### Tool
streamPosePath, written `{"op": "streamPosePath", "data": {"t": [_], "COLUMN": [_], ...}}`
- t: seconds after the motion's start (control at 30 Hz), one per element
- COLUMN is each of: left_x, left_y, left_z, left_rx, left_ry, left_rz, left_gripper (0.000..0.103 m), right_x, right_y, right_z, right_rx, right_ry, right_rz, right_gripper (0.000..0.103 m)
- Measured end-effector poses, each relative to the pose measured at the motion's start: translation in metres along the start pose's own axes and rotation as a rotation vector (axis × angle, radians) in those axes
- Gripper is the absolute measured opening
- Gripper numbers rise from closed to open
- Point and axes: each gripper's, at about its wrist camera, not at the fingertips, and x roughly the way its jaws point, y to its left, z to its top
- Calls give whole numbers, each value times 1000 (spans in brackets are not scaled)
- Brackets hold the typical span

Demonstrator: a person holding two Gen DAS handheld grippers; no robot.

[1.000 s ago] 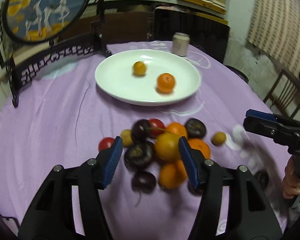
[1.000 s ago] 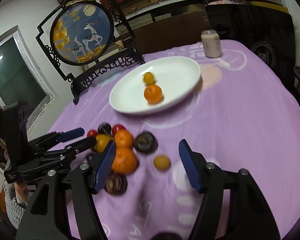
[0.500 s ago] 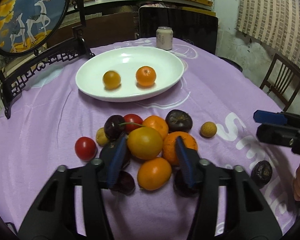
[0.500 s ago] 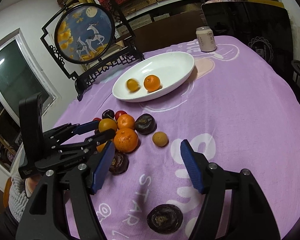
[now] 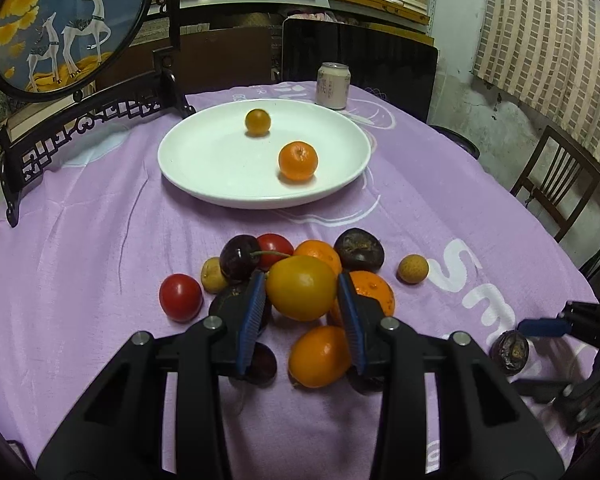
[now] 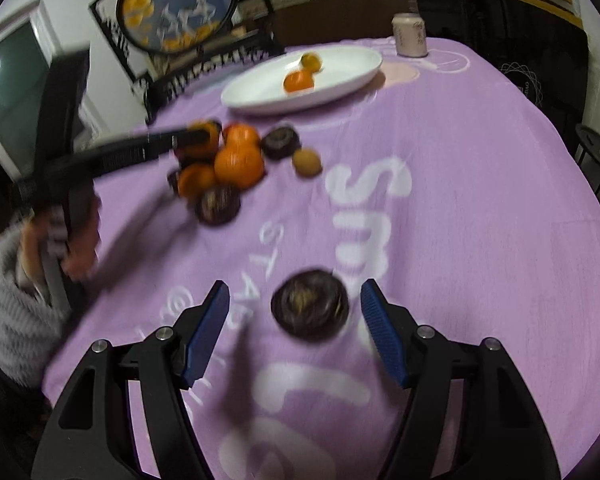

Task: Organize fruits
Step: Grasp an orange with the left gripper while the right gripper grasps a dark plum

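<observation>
Item one: my left gripper (image 5: 302, 300), jaws just closing, pinches the yellow-orange fruit (image 5: 302, 288) atop the pile. Item two: my right gripper (image 6: 294, 330), jaws spread, straddles an untouched dark fruit (image 6: 310, 307) near the surface's (image 6: 480, 184) edge.

Right wrist view blurred; dark fruit (image 5: 358, 378) hidden behind left gripper's fingers (image 5: 350, 320).

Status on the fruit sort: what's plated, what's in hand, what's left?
Done: two fruits on the white plate, a small yellow-orange one and an orange mandarin. In hand: the left gripper has just been closing, its pads now against the big yellow-orange fruit atop the pile; the right gripper straddles a lone dark purple fruit, jaws open. Left: roughly a dozen fruits on the purple cloth.
</observation>
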Motion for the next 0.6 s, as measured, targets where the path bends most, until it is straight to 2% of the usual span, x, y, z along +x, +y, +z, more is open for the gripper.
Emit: {"op": "streamPosePath", "data": {"t": [0.1, 0.17, 0.27, 0.37, 0.5, 0.6], "left_x": [0, 0, -1, -2, 5, 20], "left_y": [0, 0, 2, 8, 21, 33], "left_z": [-1, -2, 1, 13, 45, 67], "left_rx": [-2, -4, -11, -25, -57, -94], "left_ry": [7, 9, 10, -3, -28, -29], "left_rz": [3, 5, 5, 8, 26, 29], "left_gripper": [38, 38, 38, 38, 38, 38], "right_x": [10, 11, 10, 2, 0, 18], "right_y": [5, 10, 10, 9, 6, 1], "right_z": [-3, -1, 3, 24, 85, 139], "right_rx": [-44, -86, -110, -121, -82, -8], "right_ry": [25, 23, 25, -5, -85, -128], "right_rz": [-55, -79, -78, -76, -38, 7], "right_gripper": [68, 40, 40, 40, 40, 40]}}
